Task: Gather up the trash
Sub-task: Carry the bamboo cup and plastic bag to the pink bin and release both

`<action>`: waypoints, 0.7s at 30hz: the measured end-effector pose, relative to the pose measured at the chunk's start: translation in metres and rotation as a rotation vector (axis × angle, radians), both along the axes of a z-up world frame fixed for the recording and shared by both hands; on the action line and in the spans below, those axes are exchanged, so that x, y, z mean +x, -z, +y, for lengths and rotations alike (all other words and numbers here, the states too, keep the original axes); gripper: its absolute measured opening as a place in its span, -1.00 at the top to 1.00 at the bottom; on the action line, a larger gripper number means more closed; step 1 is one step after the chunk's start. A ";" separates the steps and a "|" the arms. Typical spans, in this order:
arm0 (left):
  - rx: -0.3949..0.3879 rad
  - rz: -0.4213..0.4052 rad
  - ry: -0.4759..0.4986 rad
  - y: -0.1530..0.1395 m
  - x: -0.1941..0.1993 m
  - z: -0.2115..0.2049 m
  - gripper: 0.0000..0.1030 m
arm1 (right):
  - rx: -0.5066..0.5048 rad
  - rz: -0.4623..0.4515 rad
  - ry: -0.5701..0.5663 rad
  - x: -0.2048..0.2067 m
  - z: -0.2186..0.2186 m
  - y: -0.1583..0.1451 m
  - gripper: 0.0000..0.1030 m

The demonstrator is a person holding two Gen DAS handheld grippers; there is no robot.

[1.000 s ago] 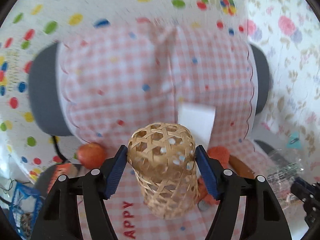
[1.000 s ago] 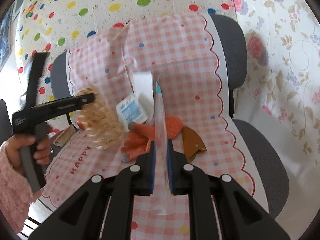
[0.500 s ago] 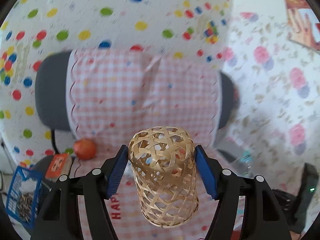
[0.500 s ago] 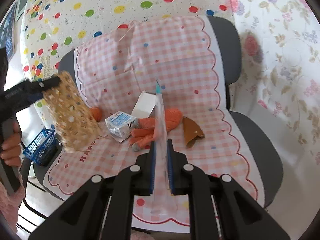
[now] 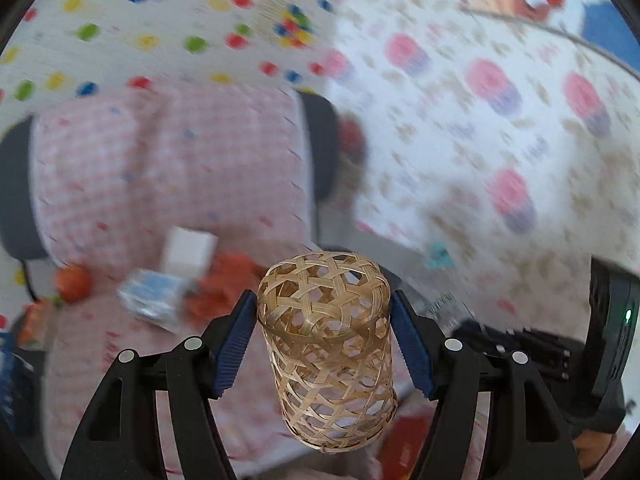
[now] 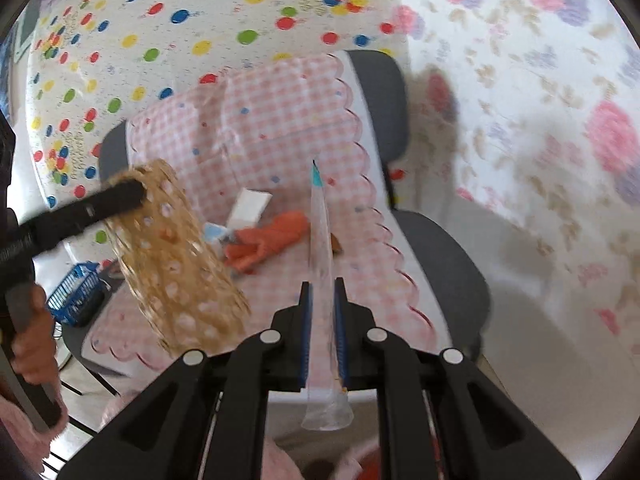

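The clear plastic wrapper (image 6: 321, 264) stands pinched edge-on in the right tool (image 6: 322, 332), its long axis pointing up the frame's centre. The woven basket (image 6: 172, 256), clamped in the left tool (image 5: 324, 344), hangs tilted at centre left, just beside the wrapper.

Left gripper (image 5: 324, 320) fingers (image 5: 236, 332) clamp the woven basket (image 5: 328, 344).

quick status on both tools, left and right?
Left tool: shut on the basket, held off the chair.
Right tool: shut on the clear wrapper.
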State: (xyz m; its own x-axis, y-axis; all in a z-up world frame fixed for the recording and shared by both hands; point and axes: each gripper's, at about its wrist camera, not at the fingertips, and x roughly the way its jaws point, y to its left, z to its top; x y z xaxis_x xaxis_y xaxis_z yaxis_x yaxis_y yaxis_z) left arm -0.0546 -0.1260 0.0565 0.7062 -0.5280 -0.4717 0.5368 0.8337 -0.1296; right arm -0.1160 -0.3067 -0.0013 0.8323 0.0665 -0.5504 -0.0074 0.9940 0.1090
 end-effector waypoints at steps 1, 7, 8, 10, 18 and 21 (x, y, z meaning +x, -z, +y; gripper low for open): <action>0.005 0.005 0.028 0.009 -0.007 -0.011 -0.31 | -0.009 0.008 0.019 -0.008 -0.005 0.004 0.80; 0.036 0.038 0.181 0.052 -0.047 -0.062 -0.31 | -0.019 0.088 0.152 -0.065 -0.035 0.034 0.80; 0.044 0.048 0.202 0.059 -0.052 -0.069 -0.31 | -0.012 0.108 0.180 -0.078 -0.041 0.042 0.80; 0.060 0.072 0.245 0.075 -0.062 -0.083 -0.31 | 0.004 0.132 0.216 -0.093 -0.048 0.053 0.80; 0.106 0.120 0.313 0.116 -0.074 -0.120 -0.32 | 0.066 0.217 0.321 -0.127 -0.072 0.095 0.79; 0.122 0.131 0.335 0.123 -0.075 -0.134 -0.33 | 0.071 0.228 0.340 -0.129 -0.079 0.104 0.79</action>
State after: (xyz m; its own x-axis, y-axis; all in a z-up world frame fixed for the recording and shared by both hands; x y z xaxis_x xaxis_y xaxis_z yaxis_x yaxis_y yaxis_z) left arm -0.1296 -0.2600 -0.0668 0.4335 -0.6540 -0.6200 0.7676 0.6284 -0.1263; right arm -0.2450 -0.3860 -0.1050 0.6706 -0.1466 -0.7272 0.3521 0.9258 0.1380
